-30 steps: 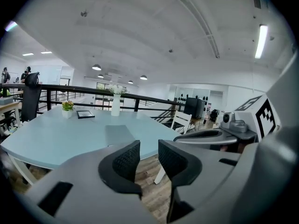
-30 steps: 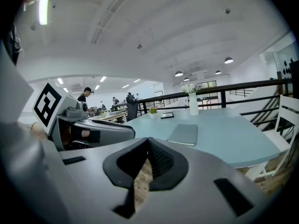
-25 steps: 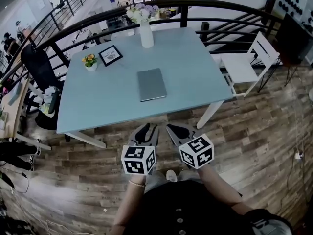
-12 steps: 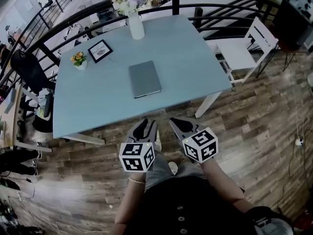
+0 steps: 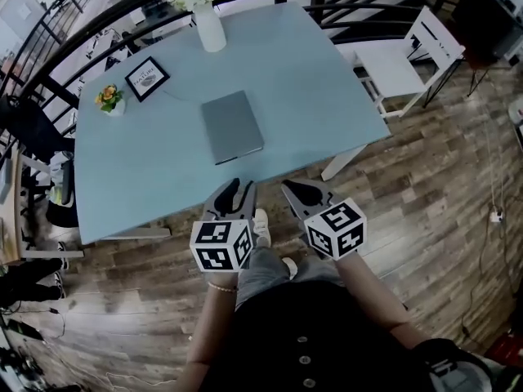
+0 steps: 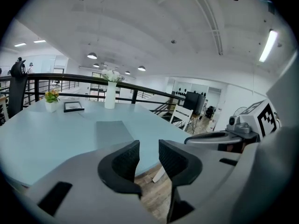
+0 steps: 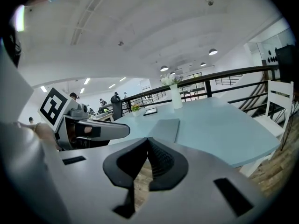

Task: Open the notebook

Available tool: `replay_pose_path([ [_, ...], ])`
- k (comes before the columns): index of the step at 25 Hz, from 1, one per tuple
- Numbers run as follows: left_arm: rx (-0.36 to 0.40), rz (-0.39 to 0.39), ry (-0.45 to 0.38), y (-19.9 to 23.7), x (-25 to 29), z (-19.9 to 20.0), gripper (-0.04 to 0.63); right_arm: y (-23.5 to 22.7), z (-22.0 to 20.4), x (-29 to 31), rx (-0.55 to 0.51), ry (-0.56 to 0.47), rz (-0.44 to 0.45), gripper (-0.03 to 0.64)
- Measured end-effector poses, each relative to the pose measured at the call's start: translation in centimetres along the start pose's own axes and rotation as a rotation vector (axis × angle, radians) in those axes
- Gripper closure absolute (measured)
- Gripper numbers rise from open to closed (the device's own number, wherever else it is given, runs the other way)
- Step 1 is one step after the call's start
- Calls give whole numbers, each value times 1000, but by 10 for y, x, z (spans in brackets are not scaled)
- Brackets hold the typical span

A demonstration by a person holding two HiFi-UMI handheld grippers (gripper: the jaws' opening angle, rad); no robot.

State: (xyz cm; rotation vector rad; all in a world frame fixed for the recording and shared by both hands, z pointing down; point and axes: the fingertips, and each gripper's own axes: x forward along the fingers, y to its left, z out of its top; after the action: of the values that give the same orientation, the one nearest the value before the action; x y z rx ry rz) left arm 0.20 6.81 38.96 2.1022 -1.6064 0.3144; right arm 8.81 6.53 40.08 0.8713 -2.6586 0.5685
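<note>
In the head view, the shut notebook lies flat on the blue table, at 12 o'clock from us, easy to reach. Our left gripper and right gripper hang by the near edge, not touching it.

In the left gripper view, our jaws are apart, have just opened a bit, and hold nothing.

In the right gripper view, our jaws are pressed together and empty.

A wood floor and a black railing go around the table.

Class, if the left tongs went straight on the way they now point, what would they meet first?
The left tongs would probably meet the near edge of the table, short of the notebook; depth is unclear.
</note>
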Motion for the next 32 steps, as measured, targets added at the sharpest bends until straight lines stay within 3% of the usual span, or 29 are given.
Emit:
replay_pose_path([
  [11, 26, -49, 32, 66, 61, 45, 459, -21, 52, 85, -98, 2, -39, 611],
  [25, 43, -117, 75, 141, 121, 79, 454, -54, 83, 170, -69, 23, -117, 611],
  [32, 43, -138, 68, 152, 135, 87, 454, -59, 83, 185, -58, 37, -133, 611],
])
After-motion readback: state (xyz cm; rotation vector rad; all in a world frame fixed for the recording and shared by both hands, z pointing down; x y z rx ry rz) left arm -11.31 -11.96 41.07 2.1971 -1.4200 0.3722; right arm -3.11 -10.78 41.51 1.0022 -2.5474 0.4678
